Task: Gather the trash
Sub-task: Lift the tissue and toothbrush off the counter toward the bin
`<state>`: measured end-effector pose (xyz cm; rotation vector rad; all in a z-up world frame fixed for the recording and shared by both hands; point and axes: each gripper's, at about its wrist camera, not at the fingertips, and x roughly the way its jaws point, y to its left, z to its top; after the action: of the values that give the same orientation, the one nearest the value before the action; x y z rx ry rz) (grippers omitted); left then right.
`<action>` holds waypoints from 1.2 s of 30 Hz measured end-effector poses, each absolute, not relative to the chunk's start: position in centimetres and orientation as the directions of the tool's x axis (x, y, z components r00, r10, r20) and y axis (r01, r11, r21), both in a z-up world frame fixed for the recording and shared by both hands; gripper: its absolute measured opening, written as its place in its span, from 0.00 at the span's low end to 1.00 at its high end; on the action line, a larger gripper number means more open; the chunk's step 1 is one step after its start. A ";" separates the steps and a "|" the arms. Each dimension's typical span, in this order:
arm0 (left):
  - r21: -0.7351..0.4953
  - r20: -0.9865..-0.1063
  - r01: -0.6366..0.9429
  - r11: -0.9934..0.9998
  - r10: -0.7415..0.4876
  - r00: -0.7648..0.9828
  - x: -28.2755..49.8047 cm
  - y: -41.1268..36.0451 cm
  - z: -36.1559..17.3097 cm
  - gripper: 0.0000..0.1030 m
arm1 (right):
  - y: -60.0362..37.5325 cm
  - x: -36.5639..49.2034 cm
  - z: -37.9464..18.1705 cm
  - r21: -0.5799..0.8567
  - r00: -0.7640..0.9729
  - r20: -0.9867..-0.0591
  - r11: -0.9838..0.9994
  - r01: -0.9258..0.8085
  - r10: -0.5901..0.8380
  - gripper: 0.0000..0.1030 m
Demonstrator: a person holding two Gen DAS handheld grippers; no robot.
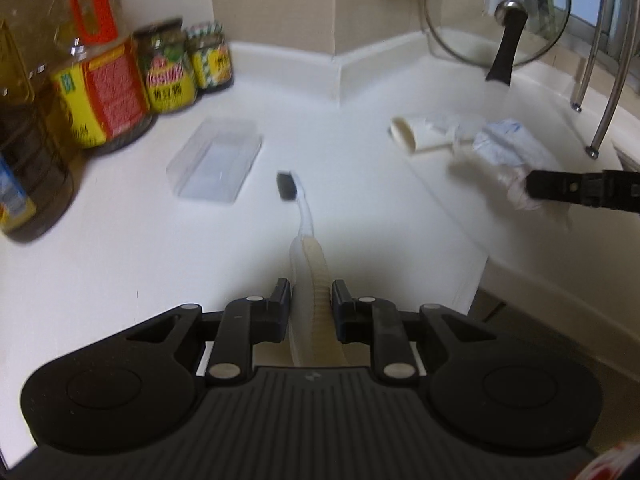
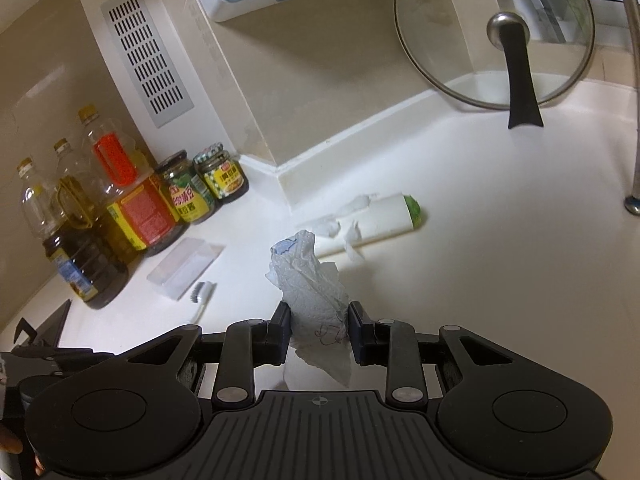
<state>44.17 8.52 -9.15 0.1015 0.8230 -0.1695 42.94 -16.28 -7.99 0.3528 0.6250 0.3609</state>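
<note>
My left gripper (image 1: 311,300) is shut on the ribbed handle of a white toothbrush (image 1: 304,220), whose dark bristle head sticks out forward above the white counter (image 1: 140,240). The same toothbrush (image 2: 202,296) shows at the lower left of the right wrist view. My right gripper (image 2: 319,328) is shut on a crumpled white-and-blue paper towel (image 2: 310,280), which stands up between its fingers. In the left wrist view the right gripper (image 1: 529,187) comes in from the right with the paper towel (image 1: 502,148) bunched at its tip.
A clear plastic case (image 1: 216,160) lies on the counter by oil bottles (image 2: 92,248) and sauce jars (image 2: 220,178). A white roll with torn wrap (image 2: 384,216) lies near the corner. A glass lid (image 2: 492,36) leans on the wall; metal rack legs (image 1: 608,100) stand right.
</note>
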 end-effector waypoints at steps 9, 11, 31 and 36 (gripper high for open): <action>0.022 -0.747 0.181 0.983 -0.104 0.657 45.9 7.7 -9.1 0.22 | -16.9 41.6 -8.0 0.422 0.756 -0.502 0.882 -0.211 0.420 0.29; 0.030 -0.748 0.182 0.983 -0.099 0.657 46.4 7.5 -9.2 0.21 | -17.2 41.2 -7.9 0.422 0.759 -0.501 0.883 -0.207 0.417 0.29; 0.047 -0.655 0.152 0.987 -0.084 0.751 40.0 5.9 -4.8 0.17 | -19.4 37.6 -6.6 0.428 0.757 -0.467 0.866 -0.260 0.458 0.29; 0.035 -0.636 0.137 0.990 -0.084 0.767 36.6 5.1 -3.7 0.17 | -19.6 35.9 -6.2 0.430 0.742 -0.452 0.850 -0.305 0.495 0.29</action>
<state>36.62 5.07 -3.65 0.0810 0.6863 -0.1203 35.91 -19.62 -6.20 0.3425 0.5871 0.4481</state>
